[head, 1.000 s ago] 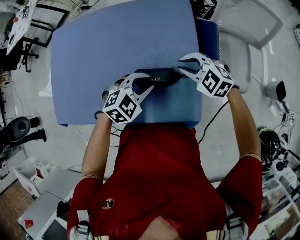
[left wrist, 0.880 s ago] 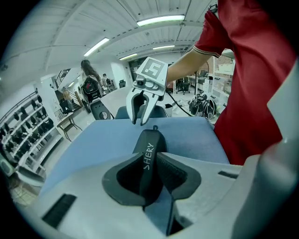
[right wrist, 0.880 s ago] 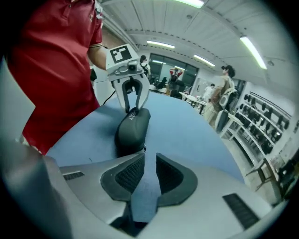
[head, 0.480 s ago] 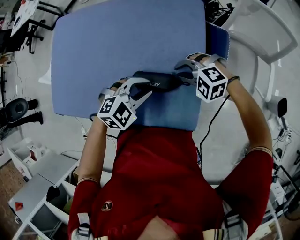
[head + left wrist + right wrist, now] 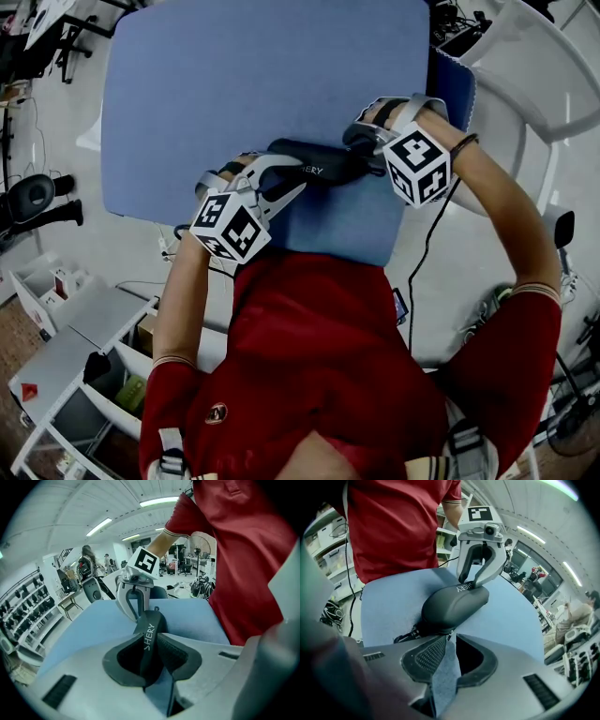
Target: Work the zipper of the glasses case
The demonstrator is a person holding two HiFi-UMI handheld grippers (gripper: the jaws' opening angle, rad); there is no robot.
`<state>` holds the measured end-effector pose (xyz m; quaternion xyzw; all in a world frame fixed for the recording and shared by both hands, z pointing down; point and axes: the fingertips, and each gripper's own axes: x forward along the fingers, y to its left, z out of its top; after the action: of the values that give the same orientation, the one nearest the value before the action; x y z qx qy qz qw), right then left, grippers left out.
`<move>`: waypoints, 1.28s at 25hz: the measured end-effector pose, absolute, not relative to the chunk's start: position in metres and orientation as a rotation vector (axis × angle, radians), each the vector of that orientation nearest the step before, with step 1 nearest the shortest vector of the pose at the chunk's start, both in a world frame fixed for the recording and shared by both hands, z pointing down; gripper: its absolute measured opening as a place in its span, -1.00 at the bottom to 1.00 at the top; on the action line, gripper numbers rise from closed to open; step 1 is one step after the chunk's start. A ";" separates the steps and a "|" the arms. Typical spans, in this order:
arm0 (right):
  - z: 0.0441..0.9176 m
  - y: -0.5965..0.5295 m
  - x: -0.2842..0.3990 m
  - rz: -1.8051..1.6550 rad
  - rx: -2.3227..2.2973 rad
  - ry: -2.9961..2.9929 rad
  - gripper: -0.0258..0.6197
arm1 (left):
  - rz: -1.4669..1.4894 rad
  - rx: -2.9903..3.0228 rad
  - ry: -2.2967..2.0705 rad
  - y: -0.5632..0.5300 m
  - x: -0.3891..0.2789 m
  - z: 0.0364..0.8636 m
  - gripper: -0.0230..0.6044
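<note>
Rolled downward since before, my right gripper's (image 5: 364, 142) parted jaws have been closing beside the zipper pull (image 5: 449, 633). Left gripper (image 5: 281, 174) clamps the glasses case's (image 5: 323, 161) left end.

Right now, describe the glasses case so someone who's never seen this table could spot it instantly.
Find the big blue tabletop. Close to the edge nearest the person lies the glasses case, one end clamped in the left gripper. It's the only dark, rounded thing there, with white lettering along it.

head view | glasses case (image 5: 323, 159): right end hidden behind right tool (image 5: 357, 150) | left end under left tool (image 5: 281, 174)
</note>
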<state>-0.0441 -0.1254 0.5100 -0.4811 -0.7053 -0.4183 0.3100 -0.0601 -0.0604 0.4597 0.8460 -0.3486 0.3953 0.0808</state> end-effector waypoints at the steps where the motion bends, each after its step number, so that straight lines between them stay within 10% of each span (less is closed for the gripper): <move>1: 0.511 -0.125 -0.044 -1.131 -1.286 -1.845 -0.72 | 1.180 2.529 -1.044 -0.061 -0.061 0.460 -0.70; 32: 0.507 -0.095 -0.002 -0.816 -0.853 -1.874 -0.92 | 1.165 2.537 -1.035 -0.045 -0.071 0.466 -0.66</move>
<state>-0.0018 -0.0946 0.5068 -0.3445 -0.7570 -0.3295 0.4469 -0.0714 -0.0450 0.4656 0.8493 -0.3463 0.3899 0.0819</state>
